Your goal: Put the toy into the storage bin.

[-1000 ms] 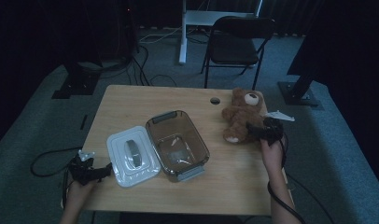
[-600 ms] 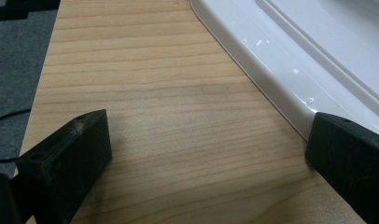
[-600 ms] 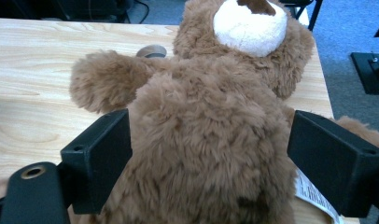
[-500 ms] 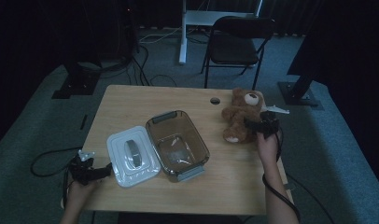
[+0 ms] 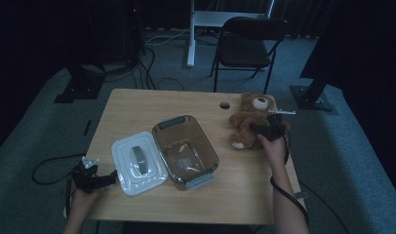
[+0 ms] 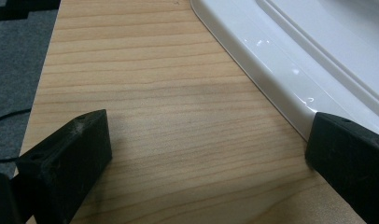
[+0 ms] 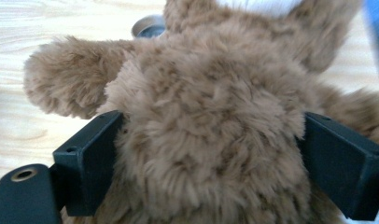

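Right gripper: my right gripper (image 5: pixel 265 127) sits at the far right of the light wooden counter (image 5: pixel 137 105); in the right gripper view its two black jaws stand wide, one on each flank of the fluffy brown teddy bear (image 7: pixel 211 116).
Grip: the fur presses against both jaws, but I cannot tell whether they are squeezing it yet.
Teddy bear: it lies on the counter near the right edge in the high view (image 5: pixel 249 119), head towards the far side, one paw stretched out to the left in the right gripper view.
Left gripper: my left gripper (image 5: pixel 96 179) rests low at the near left corner of the counter; its jaws are spread wide with bare wood between them in the left gripper view.
White lid: the white rectangular plastic lid (image 5: pixel 137 163) lies flat just beside my left gripper; in the left gripper view its glossy rim (image 6: pixel 281 88) runs up to the right-hand jaw, and I cannot tell if they touch.
Container: the clear smoky-brown rectangular plastic container (image 5: pixel 185 151) stands open in the middle of the counter, touching the lid's right side, well apart from the bear.
Behind: a dark folding chair (image 5: pixel 245 46) stands on the grey carpet beyond the counter.
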